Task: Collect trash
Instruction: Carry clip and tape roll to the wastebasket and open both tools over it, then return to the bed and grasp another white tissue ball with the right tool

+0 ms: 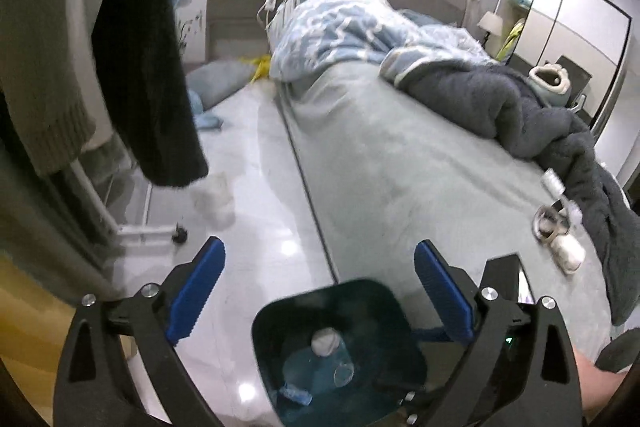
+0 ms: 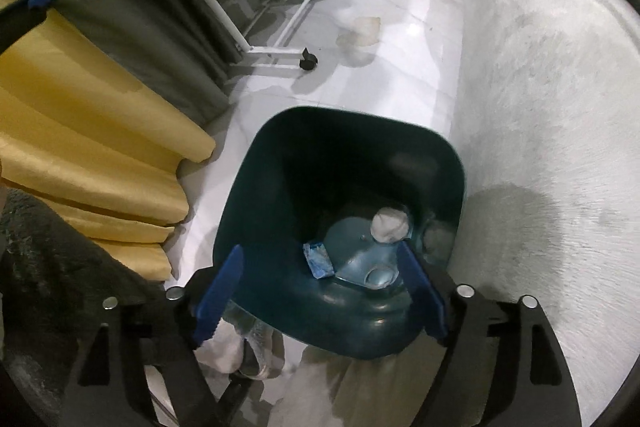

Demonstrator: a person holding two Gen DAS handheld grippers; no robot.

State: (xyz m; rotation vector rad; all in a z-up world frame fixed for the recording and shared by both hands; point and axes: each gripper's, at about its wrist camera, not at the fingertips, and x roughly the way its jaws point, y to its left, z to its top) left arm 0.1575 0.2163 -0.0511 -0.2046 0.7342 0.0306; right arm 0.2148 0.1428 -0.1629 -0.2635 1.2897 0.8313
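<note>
The step in hand looks like the drop into the bin, with both grippers hovering over it. In the left wrist view, the left gripper (image 1: 320,291) has its blue fingers (image 1: 198,291) spread wide with nothing between them; the dark teal bin (image 1: 334,293) stands on the floor (image 1: 256,163) just below and between them, beside the bed (image 1: 400,155). In the right wrist view, the right gripper (image 2: 320,291) is also released, its fingers straddling the near rim of the bin and gripping nothing.

Trash already lies at the bin's bottom: a blue wrapper (image 2: 318,261) just ahead of the left finger, a crumpled white wad (image 2: 390,225) ahead of the right finger.

Judging by what remains, the next move calls for lifting away from the bin and reaching far right of the left gripper's fingers, where a tape roll (image 1: 546,223) and a white wad (image 1: 568,253) lie on the bed near a dark blanket (image 1: 500,107). Pale crumpled pieces (image 2: 358,31) on the floor, well ahead of the fingers, may also need collecting.

No brand, label or writing is legible; the wrapper's print is too blurred.
</note>
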